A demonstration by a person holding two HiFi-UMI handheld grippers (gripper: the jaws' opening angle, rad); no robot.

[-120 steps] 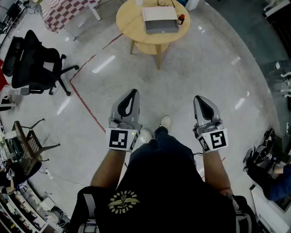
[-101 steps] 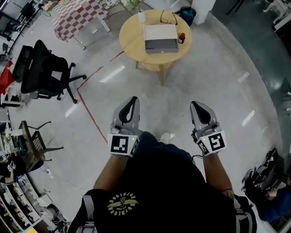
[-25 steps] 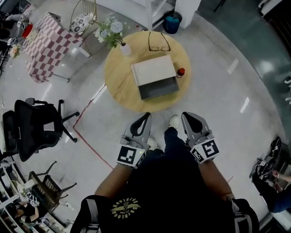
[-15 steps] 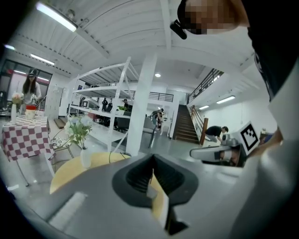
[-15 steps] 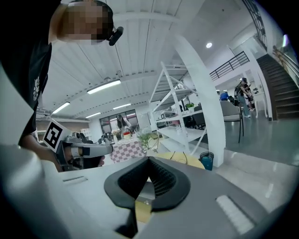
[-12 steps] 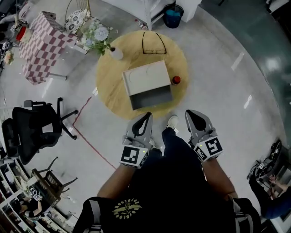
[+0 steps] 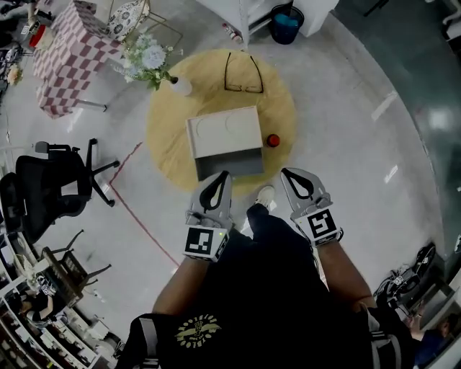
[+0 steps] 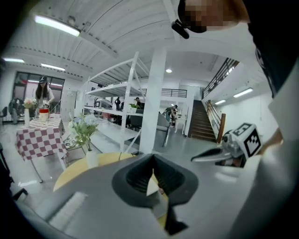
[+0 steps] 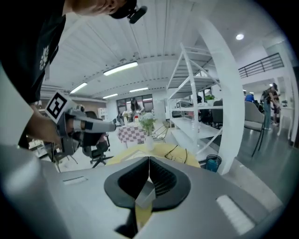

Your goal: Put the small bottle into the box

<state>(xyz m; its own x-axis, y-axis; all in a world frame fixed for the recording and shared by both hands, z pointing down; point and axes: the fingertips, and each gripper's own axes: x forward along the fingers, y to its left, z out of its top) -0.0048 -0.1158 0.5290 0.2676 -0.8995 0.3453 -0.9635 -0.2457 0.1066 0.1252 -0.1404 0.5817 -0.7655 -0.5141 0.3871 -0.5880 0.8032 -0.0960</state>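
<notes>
The small bottle (image 7: 273, 140) with a red cap stands on the round wooden table (image 7: 173, 144), just right of the white and grey box (image 7: 224, 132). Both grippers hang at the table's near edge, apart from bottle and box. My left gripper (image 7: 224, 174) is shut and empty, its tip just below the box's grey front. My right gripper (image 7: 284, 171) is shut and empty too, a little below the bottle. In the left gripper view the shut jaws (image 8: 153, 156) point over the table. In the right gripper view the jaws (image 9: 149, 159) also meet with nothing between them.
Black glasses (image 7: 243, 73) and a white vase of flowers (image 7: 180, 86) are on the table's far side. A black office chair (image 7: 43, 189) stands at the left, a checked table (image 7: 68, 43) beyond it. A blue bin (image 7: 288, 14) is behind the table.
The person has walked up to the table, so box and bottle now lie right before the gripper tips. Both grippers stay shut and empty.
</notes>
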